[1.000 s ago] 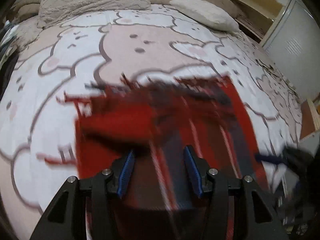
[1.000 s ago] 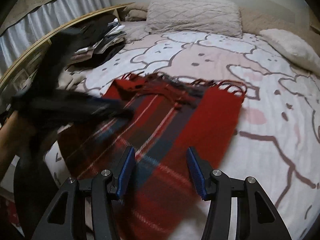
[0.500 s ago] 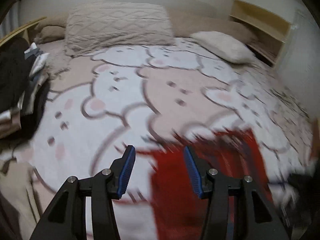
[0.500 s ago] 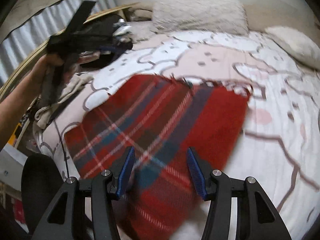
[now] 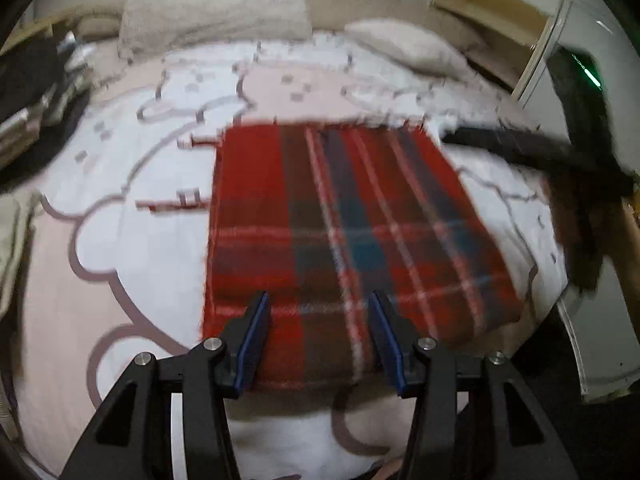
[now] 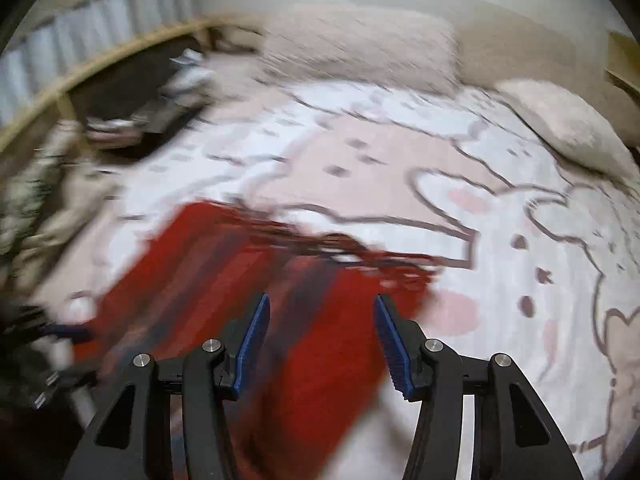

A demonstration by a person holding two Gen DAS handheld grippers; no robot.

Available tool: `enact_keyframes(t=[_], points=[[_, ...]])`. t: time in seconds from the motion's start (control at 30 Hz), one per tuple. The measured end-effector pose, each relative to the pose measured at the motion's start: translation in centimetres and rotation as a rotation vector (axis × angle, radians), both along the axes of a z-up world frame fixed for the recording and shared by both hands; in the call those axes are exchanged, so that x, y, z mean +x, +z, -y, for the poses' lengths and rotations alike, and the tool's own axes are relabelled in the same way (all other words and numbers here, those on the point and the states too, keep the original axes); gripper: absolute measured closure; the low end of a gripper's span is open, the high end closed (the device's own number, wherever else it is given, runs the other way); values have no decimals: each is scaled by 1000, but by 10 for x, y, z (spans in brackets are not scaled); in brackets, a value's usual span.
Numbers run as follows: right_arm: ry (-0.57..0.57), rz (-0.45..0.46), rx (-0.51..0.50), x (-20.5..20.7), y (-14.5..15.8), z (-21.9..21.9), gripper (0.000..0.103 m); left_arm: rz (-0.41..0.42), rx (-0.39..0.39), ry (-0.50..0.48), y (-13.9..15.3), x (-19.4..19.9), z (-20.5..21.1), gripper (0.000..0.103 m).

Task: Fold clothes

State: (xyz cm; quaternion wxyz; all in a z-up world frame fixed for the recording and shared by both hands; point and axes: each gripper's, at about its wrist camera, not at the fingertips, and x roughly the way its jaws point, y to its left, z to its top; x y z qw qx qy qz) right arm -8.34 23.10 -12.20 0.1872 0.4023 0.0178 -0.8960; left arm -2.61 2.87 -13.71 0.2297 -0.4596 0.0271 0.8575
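A red plaid scarf [image 5: 340, 232] lies folded flat on the bear-print bedspread [image 5: 132, 208], fringe at its far end. It also shows in the right wrist view [image 6: 256, 280], blurred by motion. My left gripper [image 5: 318, 320] is open and empty above the scarf's near edge. My right gripper [image 6: 320, 324] is open and empty above the scarf. The right gripper's dark body [image 5: 560, 152] shows blurred at the right of the left wrist view. The left gripper [image 6: 40, 344] appears blurred at the lower left of the right wrist view.
Beige pillows [image 5: 216, 12] [image 6: 568, 124] lie at the head of the bed. A pile of dark and light clothes [image 6: 152, 96] sits at the left by the wooden bed rail [image 6: 100, 68]. A wooden shelf [image 5: 492, 12] and white cabinet stand at the right.
Both grippers have swung over the bed and now sit above the scarf. The scarf now lies flatter and squarer, its fringe at the far end.
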Motion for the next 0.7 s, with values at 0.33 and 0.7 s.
enact_keyframes(t=[0.33,0.7], points=[[197,50,78,91,-51,45,49,-9,-101,3,-44,-5,-10,41],[77,73,163,102,-54,-10,44,-107,-173,21,-36,-5,11,41]])
